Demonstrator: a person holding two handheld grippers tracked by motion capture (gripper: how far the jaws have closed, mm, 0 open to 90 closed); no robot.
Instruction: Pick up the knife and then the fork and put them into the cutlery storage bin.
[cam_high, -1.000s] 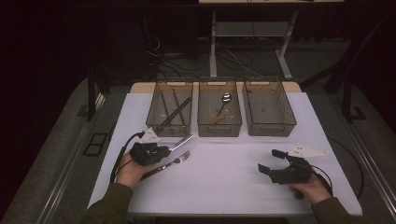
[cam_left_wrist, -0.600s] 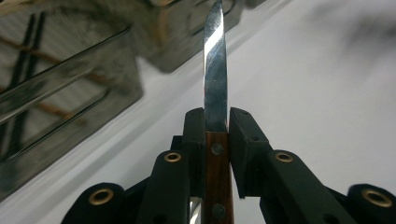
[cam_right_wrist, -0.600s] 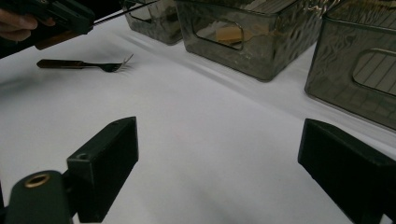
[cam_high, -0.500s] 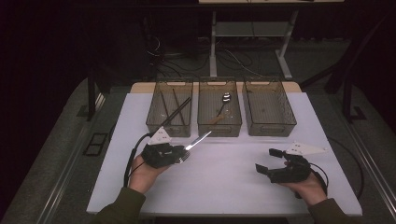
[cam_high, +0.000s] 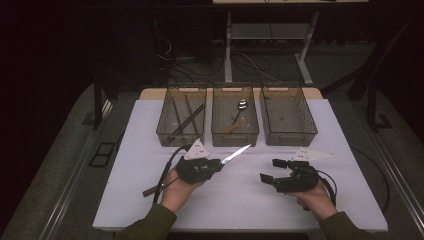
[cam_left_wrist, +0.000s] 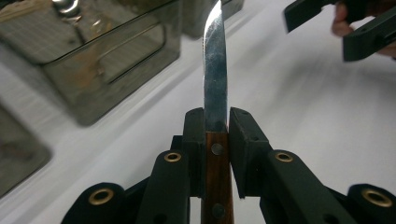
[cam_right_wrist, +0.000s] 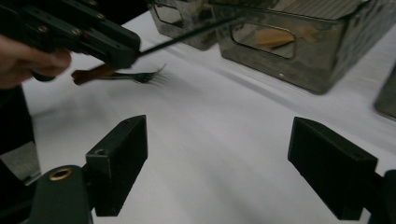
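Meanwhile the left hand-held gripper clamps a wooden-handled knife above the white worktop, blade toward the middle bin, while the right hand-held gripper, just narrowing, stands empty and apart.

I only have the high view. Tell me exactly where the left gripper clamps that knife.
Observer: The left gripper pinches the wooden-handled steel knife where brown handle meets blade, a rivet between the pads.
Operator: Report anything near that hand.
Observer: A wooden-handled metal fork lies flat on the white table, tines showing.
Operator: Check the right gripper.
Observer: The right gripper has just been closing slightly; its jaws stand wide apart, nothing between them.
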